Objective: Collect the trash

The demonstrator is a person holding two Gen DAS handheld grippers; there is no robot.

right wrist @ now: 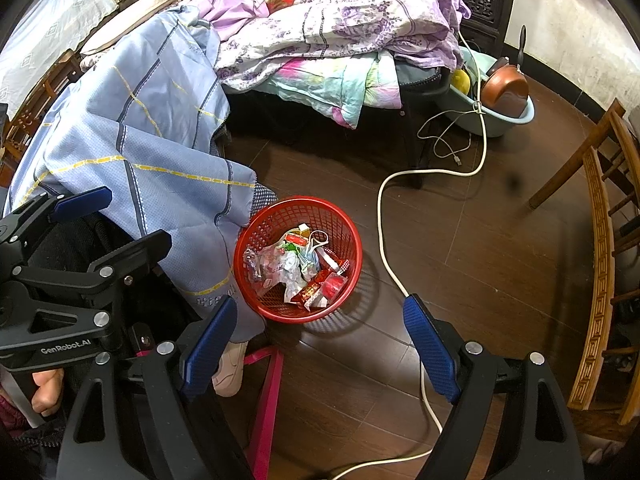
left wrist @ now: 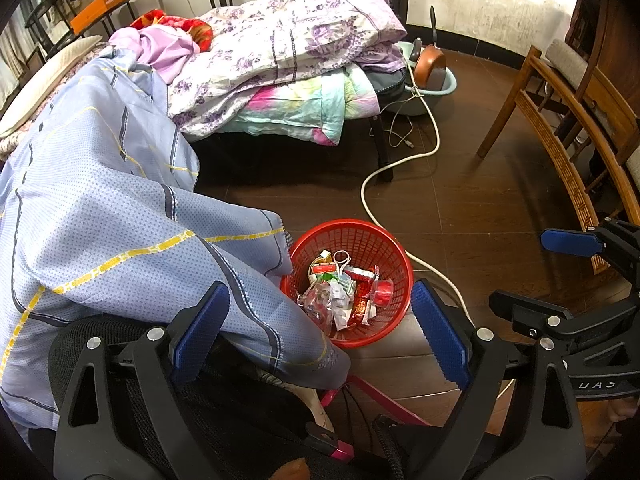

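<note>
We hold both tongs angled down over a dark wooden floor (right wrist: 480,248). The left tongs (left wrist: 320,332) are spread wide with nothing between the pads, and the right tongs (right wrist: 320,344) are spread wide and empty too. The red mesh basket (right wrist: 256,232) stands on the floor just ahead of us, with its trash (right wrist: 300,268) inside: crumpled wrappers, clear plastic and a face mask. On its left the basket's rim touches a blue checked sheet (right wrist: 152,152) that hangs from the bed (right wrist: 320,92) down to the floor. A white cable (right wrist: 380,220) snakes close past the basket's right side, running from a pale blue basin (right wrist: 516,120) by the wall toward us. Beyond the cable the floor lies open up to a wooden chair (right wrist: 596,240) at the right edge. A pink frame leg (right wrist: 268,400) crosses the floor near us, beside a pale shoe (right wrist: 230,372).
</note>
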